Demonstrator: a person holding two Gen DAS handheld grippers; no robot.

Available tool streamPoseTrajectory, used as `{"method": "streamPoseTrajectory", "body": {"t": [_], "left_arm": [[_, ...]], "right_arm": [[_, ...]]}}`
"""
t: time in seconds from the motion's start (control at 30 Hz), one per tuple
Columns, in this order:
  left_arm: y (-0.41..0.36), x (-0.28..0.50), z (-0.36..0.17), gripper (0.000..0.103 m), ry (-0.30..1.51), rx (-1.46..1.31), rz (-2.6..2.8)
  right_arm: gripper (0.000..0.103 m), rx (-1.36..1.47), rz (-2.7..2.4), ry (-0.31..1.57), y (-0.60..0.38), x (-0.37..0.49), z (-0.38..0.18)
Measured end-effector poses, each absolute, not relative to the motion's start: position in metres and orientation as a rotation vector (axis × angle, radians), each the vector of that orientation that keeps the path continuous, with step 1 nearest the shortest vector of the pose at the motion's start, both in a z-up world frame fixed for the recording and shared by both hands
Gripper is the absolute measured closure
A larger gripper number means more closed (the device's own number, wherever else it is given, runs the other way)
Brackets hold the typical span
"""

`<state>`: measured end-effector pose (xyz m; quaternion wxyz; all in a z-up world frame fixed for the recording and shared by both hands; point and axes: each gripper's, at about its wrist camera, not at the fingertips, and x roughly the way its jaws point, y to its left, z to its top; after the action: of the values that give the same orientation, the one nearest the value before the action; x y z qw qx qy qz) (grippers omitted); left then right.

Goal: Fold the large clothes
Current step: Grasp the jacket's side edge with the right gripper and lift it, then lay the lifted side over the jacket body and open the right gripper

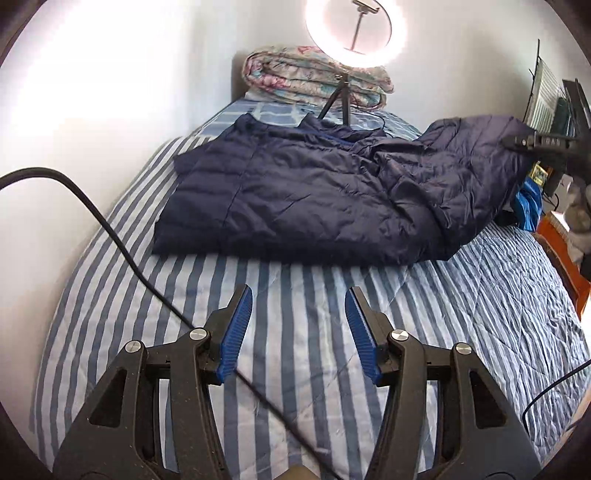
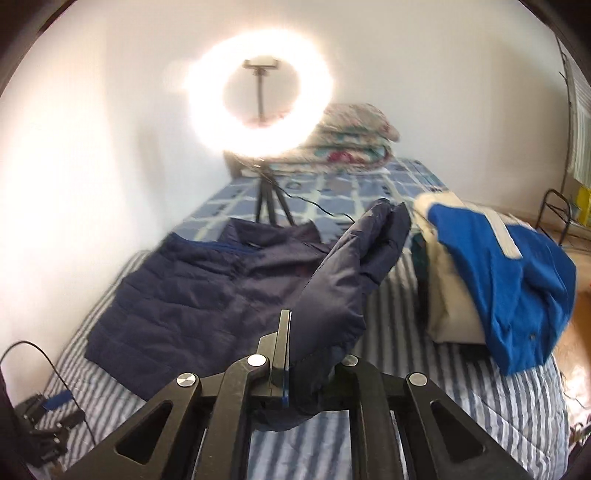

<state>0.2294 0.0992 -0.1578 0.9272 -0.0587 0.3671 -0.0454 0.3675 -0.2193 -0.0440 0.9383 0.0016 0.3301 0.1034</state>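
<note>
Left wrist view: left tool (image 1: 298, 295) hangs over the striped bed (image 1: 295, 369), jaws about half open, nothing between the blue pads (image 1: 236, 332). A black cable (image 1: 122, 243) crosses the sheet and passes under the left finger. Navy jacket (image 1: 295, 199) lies spread across the bed beyond the tool, well apart from it; its right-hand sleeve (image 1: 472, 177) is raised off the bed, where the right tool's black frame meets it at the picture's right edge. Behind the jacket: a ring light (image 1: 354, 33) on a tripod and a folded quilt (image 1: 314, 77) at the wall.

Right wrist view: right tool (image 2: 291, 332) is closed tight on the jacket sleeve (image 2: 347, 280), cloth pinched between the jaws and bunched over the right finger. Sleeve is lifted clear of the bed; jacket body (image 2: 192, 295) lies flat to the left. A blue garment (image 2: 498, 280) sits on a pale heap at right. Left tool lies at lower left, blurred.
</note>
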Motion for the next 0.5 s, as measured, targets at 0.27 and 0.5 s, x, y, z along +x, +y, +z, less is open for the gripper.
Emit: {"method": "streamPoseTrajectory", "body": {"t": [0.27, 0.5], "left_arm": [[0.122, 0.203, -0.164, 0.049, 0.75, -0.181, -0.053], [0.137, 0.188, -0.163, 0.049, 0.733, -0.209, -0.04]], "right_arm": [[0.096, -0.047, 0.345, 0.625, -0.136, 0.376, -0.018], [0.097, -0.11, 0.46, 0.629, -0.053, 0.388, -0.027]]}}
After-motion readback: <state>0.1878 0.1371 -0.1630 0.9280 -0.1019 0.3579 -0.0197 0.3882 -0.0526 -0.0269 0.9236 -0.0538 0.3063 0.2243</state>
